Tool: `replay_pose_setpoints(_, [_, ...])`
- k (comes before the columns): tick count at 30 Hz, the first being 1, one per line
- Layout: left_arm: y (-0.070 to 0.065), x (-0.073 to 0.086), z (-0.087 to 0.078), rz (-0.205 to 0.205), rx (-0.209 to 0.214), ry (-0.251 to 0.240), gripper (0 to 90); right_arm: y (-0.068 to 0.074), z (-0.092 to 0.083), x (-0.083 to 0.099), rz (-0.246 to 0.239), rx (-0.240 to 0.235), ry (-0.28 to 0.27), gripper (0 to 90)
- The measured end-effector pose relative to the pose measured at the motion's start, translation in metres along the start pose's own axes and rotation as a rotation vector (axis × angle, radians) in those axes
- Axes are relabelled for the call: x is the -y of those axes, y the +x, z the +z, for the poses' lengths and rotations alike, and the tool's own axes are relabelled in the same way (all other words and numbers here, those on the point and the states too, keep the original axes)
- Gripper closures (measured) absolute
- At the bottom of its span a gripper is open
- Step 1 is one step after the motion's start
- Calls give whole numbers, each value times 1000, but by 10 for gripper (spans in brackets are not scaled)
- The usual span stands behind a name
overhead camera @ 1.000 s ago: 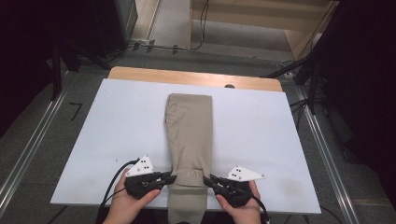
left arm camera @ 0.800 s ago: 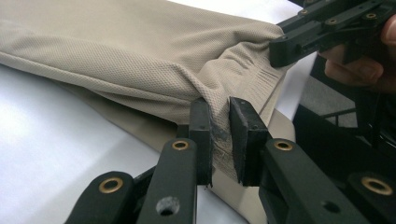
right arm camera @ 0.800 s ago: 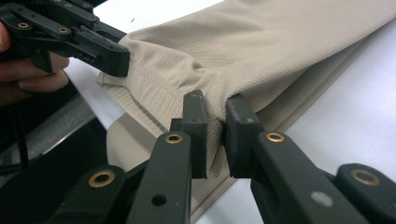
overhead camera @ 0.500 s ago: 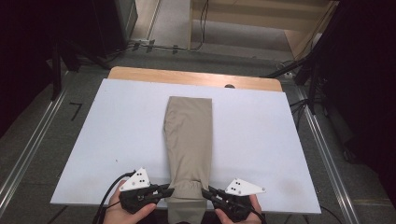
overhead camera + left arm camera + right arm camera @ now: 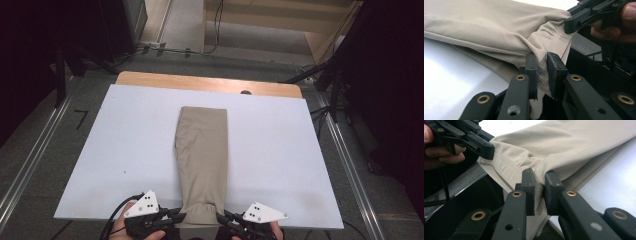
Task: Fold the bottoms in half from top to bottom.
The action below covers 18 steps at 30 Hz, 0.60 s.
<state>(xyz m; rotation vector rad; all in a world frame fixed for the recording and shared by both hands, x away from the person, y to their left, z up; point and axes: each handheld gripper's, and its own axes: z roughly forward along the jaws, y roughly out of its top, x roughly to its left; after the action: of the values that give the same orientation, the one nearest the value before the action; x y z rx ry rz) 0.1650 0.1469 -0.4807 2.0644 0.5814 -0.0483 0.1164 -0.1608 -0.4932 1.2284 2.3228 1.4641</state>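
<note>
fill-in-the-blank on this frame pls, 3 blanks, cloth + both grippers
1. The folded cloth is ____ in colour.
2. The left gripper is shut on the cloth's ____ end, at the table edge closest to the person.
3. The right gripper has its jaws ____ on the same end of the cloth.

Missing words: beige; near; shut

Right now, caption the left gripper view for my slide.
Left hand-held gripper pinches a corner of the folded beige garment at the white table's edge; the right hand-held gripper grips the other corner.
</note>
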Motion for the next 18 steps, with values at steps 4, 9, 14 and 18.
replay_pose_setpoints(4, [-5,3,-1,7,13,4,799,6,-5,4,-9,-5,2,788])
replay_pose_setpoints(9, [-3,5,2,8,12,28,789,4,-2,7,-4,-9,25,771])
replay_pose_setpoints(14, [3,1,-2,-14,-45,10,298,-2,-2,2,-7,57,54,179])
replay_pose_setpoints(18, [24,-14,-6,-10,-65,-36,132,-14,-13,-17,-47,104,-21,81])
